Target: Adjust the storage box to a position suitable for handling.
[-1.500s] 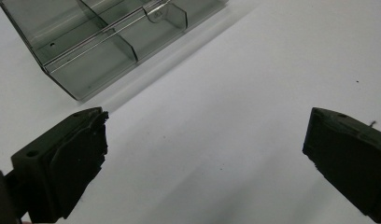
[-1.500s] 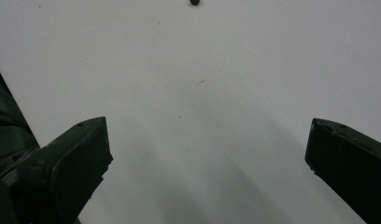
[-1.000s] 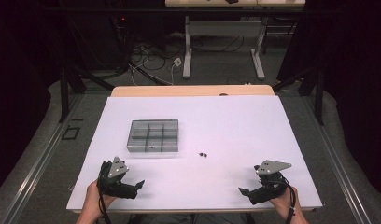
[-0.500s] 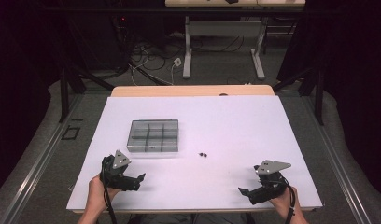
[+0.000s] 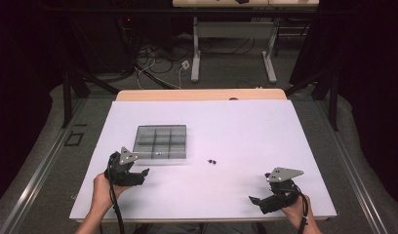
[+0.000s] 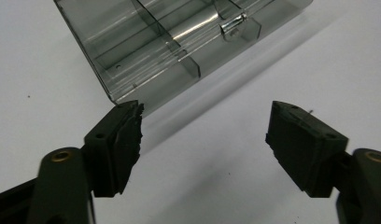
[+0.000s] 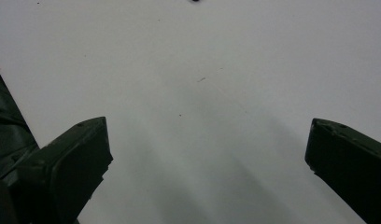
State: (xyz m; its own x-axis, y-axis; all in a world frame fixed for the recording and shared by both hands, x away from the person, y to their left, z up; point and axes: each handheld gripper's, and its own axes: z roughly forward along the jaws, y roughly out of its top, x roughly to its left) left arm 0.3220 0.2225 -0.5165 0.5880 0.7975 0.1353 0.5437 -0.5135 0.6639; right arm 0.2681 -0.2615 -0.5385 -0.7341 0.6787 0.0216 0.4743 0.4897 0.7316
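A clear grey compartment box [image 5: 160, 142] lies left of centre on the white table [image 5: 246, 126]. Two tiny black pieces [image 5: 212, 161] lie to its right. My left gripper [image 5: 144, 174] is just in front of the box's near left corner, pointing right. In the left gripper view the box [image 6: 170, 42] is close ahead, with a small shiny piece [image 6: 233, 23] in one compartment. The left gripper [image 6: 205, 116] is open; its jaws have just been closing, with nothing between them. My right gripper [image 5: 254, 202] rests open near the front right edge. In its own view the right gripper [image 7: 207, 140] spans bare table.
A wooden strip [image 5: 202, 95] borders the table's far edge. Beyond it stand a desk frame [image 5: 233, 53] and loose cables [image 5: 153, 58] on the floor. A black speck [image 7: 194, 1] lies at the top edge of the right gripper view.
The left hand has moved forward and a little right, closer to the box's near corner. The right hand has stayed where it was.
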